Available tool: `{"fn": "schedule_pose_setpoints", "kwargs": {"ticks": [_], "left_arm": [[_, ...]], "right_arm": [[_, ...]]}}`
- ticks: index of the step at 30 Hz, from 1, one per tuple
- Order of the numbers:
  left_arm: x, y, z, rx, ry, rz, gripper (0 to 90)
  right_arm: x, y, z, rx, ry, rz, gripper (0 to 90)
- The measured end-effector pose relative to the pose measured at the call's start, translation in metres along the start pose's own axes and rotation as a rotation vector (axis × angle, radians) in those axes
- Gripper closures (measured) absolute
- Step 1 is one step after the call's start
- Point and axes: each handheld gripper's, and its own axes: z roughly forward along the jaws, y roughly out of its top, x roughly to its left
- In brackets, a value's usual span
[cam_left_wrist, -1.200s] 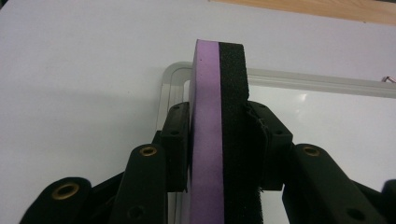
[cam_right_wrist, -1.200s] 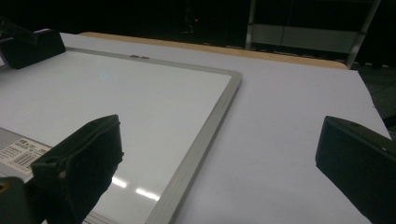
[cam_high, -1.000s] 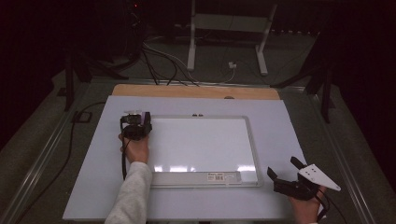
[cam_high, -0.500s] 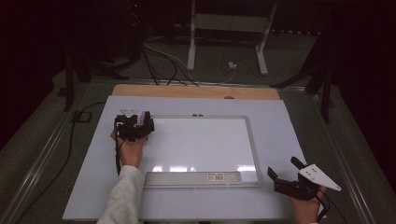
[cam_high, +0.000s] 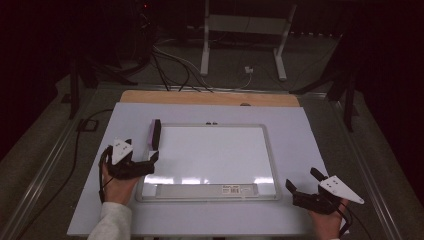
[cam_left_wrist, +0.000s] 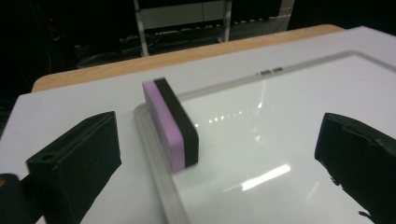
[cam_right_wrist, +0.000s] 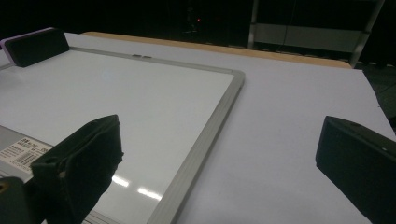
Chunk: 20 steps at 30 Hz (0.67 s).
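Observation:
A whiteboard (cam_high: 212, 155) with a grey frame lies flat on the pale table sheet. A purple and black eraser (cam_high: 155, 134) stands on its long edge at the board's upper left frame, also seen as the eraser (cam_left_wrist: 170, 124) and the eraser (cam_right_wrist: 33, 45). My left gripper (cam_high: 142, 163) is open, held low at the board's left edge, a short way nearer the person than the eraser. My right gripper (cam_high: 305, 186) is open near the table's front right corner, off the board (cam_right_wrist: 116, 93), with nothing between its jaws.
A wooden strip (cam_high: 210, 98) runs along the table's far edge. Beyond it are cables (cam_high: 175, 65) and a white stand (cam_high: 245, 30) on the dark floor. A barcode label (cam_high: 239, 189) sits on the board's lower tray. Bare sheet (cam_high: 310, 140) lies right of the board.
My left gripper let go of the eraser, leaving it standing at the board's upper left, and drew back toward the person and to the left. The right gripper stayed put.

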Motion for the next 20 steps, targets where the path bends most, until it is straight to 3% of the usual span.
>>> {"fn": "schedule_pose_setpoints", "kwargs": {"ticks": [5, 12, 20], "left_arm": [[-0.003, -0.014, -0.023, -0.044, 0.009, 0.049, 0.7], [-0.001, -0.025, -0.045, -0.087, 0.019, 0.034, 0.7], [0.005, -0.027, -0.048, -0.092, 0.038, 0.009, 0.8]], "right_arm": [[0.000, 0.000, 0.000, -0.003, 0.007, 0.002, 0.9], [0.000, 0.001, -0.002, -0.007, 0.012, -0.002, 0.8], [0.001, 0.001, -0.001, -0.001, 0.013, -0.001, 0.8]]}}
